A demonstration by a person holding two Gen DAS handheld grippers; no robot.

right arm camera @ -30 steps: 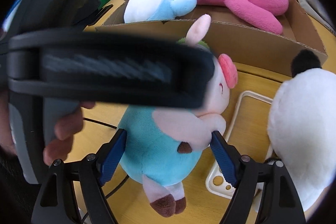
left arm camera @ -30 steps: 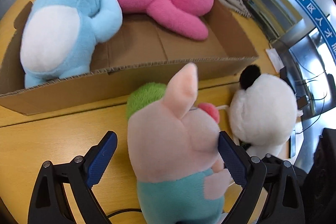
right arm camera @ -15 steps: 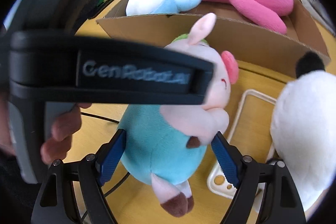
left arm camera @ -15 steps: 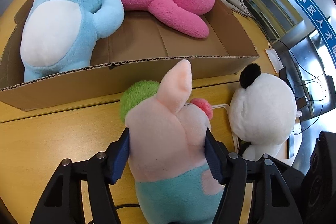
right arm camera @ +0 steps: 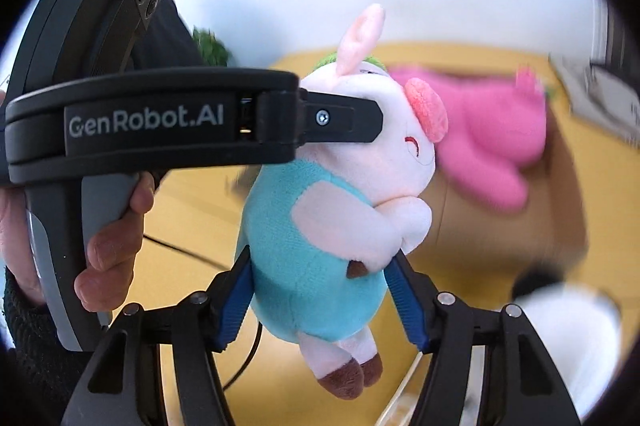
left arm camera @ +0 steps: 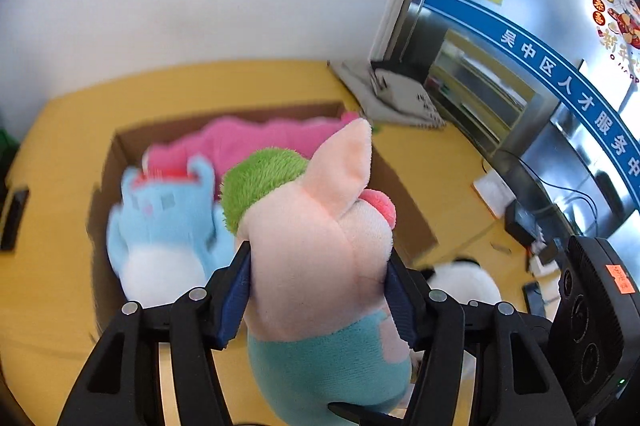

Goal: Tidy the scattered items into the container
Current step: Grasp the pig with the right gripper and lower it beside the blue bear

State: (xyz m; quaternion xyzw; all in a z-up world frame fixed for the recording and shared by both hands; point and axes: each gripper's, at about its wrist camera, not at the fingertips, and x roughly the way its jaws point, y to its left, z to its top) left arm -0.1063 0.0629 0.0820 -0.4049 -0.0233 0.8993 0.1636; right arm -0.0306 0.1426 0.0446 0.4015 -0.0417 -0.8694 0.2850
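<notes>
A plush pig [left arm camera: 320, 250] with a pink head, green tuft and teal body hangs in the air above the table. My left gripper [left arm camera: 318, 290] is shut on its head. My right gripper [right arm camera: 320, 286] is shut on its teal body [right arm camera: 308, 266]; the left gripper's finger crosses the right wrist view. The cardboard box [left arm camera: 120, 146] lies beyond, holding a blue plush [left arm camera: 160, 222] and a pink plush [left arm camera: 256, 138], which also shows in the right wrist view [right arm camera: 488, 130]. A white panda plush [left arm camera: 464, 282] lies on the table to the right.
The yellow wooden table [left arm camera: 52, 154] carries a keyboard or papers [left arm camera: 396, 98] at the back right, cables and small devices [left arm camera: 524, 222] at the right, and a dark object [left arm camera: 12, 214] at the left edge. A white wall stands behind.
Both grippers have closed on the pig and lifted it off the table, higher and toward the box. The views have tilted upward and the box looks smaller and lower.
</notes>
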